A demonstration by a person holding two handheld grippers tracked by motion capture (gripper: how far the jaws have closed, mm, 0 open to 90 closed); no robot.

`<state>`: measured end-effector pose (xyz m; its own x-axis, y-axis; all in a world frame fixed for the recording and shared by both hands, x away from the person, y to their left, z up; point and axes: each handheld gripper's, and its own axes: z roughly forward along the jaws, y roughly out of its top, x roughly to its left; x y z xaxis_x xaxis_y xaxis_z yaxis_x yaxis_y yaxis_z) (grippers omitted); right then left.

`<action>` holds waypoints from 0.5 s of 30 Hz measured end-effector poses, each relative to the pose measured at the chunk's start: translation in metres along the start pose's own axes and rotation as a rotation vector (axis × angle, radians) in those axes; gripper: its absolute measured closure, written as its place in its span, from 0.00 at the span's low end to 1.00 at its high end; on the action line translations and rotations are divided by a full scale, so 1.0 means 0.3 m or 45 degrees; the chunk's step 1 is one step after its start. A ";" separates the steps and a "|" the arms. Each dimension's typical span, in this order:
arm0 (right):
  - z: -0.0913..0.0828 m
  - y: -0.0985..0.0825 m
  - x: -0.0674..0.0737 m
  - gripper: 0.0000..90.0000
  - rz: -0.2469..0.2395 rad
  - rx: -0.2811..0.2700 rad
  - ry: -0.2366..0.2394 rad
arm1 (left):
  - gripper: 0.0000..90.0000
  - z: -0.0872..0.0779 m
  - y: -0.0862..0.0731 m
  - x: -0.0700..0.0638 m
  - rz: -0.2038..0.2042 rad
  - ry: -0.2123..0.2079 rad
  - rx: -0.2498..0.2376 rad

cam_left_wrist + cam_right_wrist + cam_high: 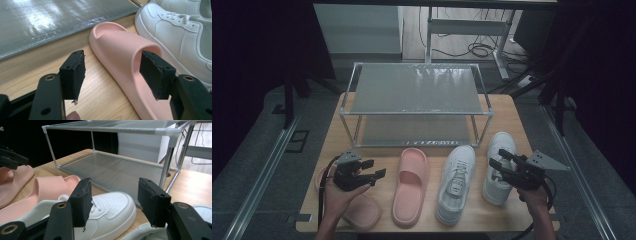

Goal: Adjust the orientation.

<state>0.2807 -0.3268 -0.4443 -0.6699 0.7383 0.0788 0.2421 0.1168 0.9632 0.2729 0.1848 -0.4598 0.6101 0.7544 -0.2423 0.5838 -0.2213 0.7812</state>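
**Four shoes on worktop, both grippers empty**

Count: two pink slides, two white sneakers, one two-tier shoe rack (414, 89) at the far side of the worktop (507, 120). Left gripper (374, 169): jaws apart, nothing between them, hovering over the left pink slide (362, 212); the second pink slide (410, 185) lies just beside it. Right gripper (501, 161): jaws apart, empty, above the right white sneaker (499, 172). The left white sneaker (456, 182) lies between slide and sneaker.

Overhead plus two low close-ups
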 end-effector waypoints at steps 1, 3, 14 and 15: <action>0.000 0.000 0.000 0.51 0.000 0.000 0.000 | 0.42 0.001 0.001 -0.001 -0.003 -0.004 0.001; -0.006 0.003 0.000 0.52 0.003 -0.005 0.001 | 0.42 0.002 0.001 -0.005 0.001 -0.008 0.001; 0.013 -0.004 0.015 0.52 0.048 0.059 -0.058 | 0.63 -0.023 -0.008 -0.034 0.056 -0.018 -0.016; 0.013 -0.004 0.015 0.52 0.048 0.059 -0.058 | 0.63 -0.024 -0.010 -0.034 0.051 -0.015 -0.015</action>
<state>0.2802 -0.3212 -0.4460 -0.6270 0.7723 0.1023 0.2998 0.1180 0.9467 0.2610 0.1823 -0.4554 0.6389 0.7380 -0.2174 0.5527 -0.2438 0.7969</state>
